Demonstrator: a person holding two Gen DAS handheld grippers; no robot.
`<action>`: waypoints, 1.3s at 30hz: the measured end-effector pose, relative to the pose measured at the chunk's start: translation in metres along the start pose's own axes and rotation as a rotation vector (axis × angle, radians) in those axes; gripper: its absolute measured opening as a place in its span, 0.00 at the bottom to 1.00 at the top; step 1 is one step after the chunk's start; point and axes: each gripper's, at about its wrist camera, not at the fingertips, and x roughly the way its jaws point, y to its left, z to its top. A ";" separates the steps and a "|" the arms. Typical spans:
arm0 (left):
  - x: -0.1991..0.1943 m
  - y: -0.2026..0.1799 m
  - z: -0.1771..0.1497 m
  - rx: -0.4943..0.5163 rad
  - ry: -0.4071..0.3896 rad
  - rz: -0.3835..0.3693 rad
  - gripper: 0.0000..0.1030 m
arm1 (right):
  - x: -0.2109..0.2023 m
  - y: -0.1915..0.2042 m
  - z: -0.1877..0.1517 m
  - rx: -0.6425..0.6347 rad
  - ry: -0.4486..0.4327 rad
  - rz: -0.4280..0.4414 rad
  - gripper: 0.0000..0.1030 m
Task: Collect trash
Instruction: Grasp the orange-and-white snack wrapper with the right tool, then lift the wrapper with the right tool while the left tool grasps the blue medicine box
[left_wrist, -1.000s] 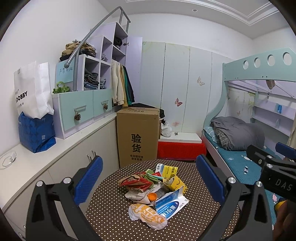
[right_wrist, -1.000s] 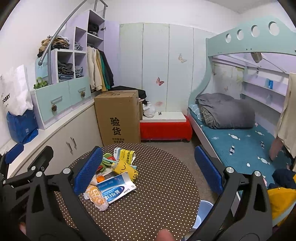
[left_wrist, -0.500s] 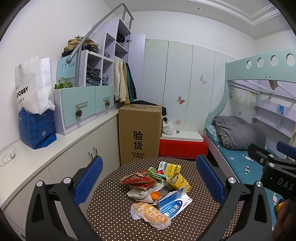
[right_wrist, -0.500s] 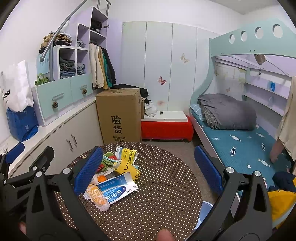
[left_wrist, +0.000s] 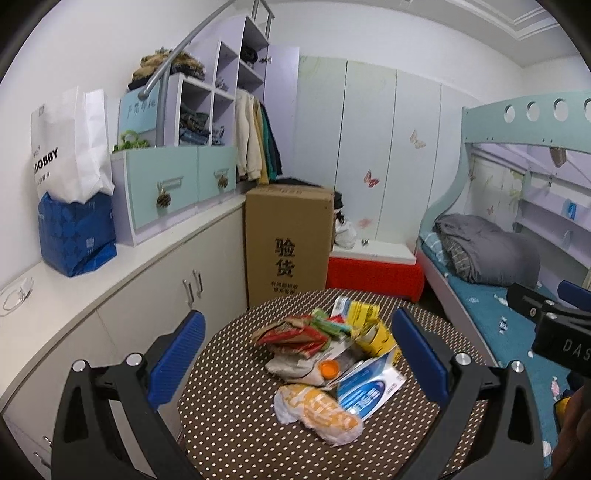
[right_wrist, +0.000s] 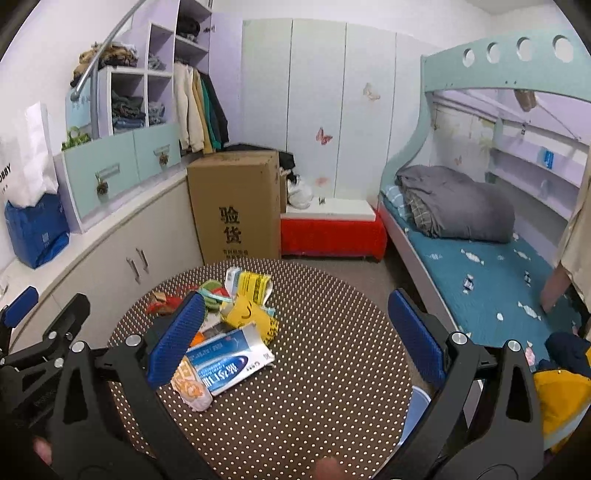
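Note:
A heap of trash lies on a round brown polka-dot table (left_wrist: 236, 435) (right_wrist: 332, 369): a blue-white carton (left_wrist: 369, 387) (right_wrist: 229, 362), an orange-white wrapper (left_wrist: 317, 410) (right_wrist: 190, 387), red and green wrappers (left_wrist: 295, 336), a yellow pack (left_wrist: 373, 332) (right_wrist: 247, 314) and an orange cap (left_wrist: 328, 368). My left gripper (left_wrist: 297, 354) is open above the heap, holding nothing. My right gripper (right_wrist: 295, 339) is open over the table's right part, with the heap by its left finger (right_wrist: 177, 336). A light blue bin rim (right_wrist: 415, 410) shows below the table's right edge.
A tall cardboard box (left_wrist: 288, 243) stands behind the table beside a red-sided bench (left_wrist: 373, 266). White cabinets (left_wrist: 147, 291) with bags run along the left. A bunk bed (right_wrist: 480, 229) stands at the right.
Both grippers have moved slightly forward and lower toward the table, so the heap looks nearer. Both jaws stay open.

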 end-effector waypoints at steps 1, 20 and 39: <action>0.003 0.003 -0.003 0.000 0.010 0.005 0.96 | 0.008 0.002 -0.004 -0.002 0.020 0.009 0.94; 0.065 0.070 -0.084 -0.032 0.271 0.128 0.96 | 0.128 0.099 -0.092 -0.204 0.377 0.321 0.90; 0.095 0.060 -0.102 -0.005 0.355 0.112 0.96 | 0.132 0.116 -0.138 -0.348 0.475 0.474 0.38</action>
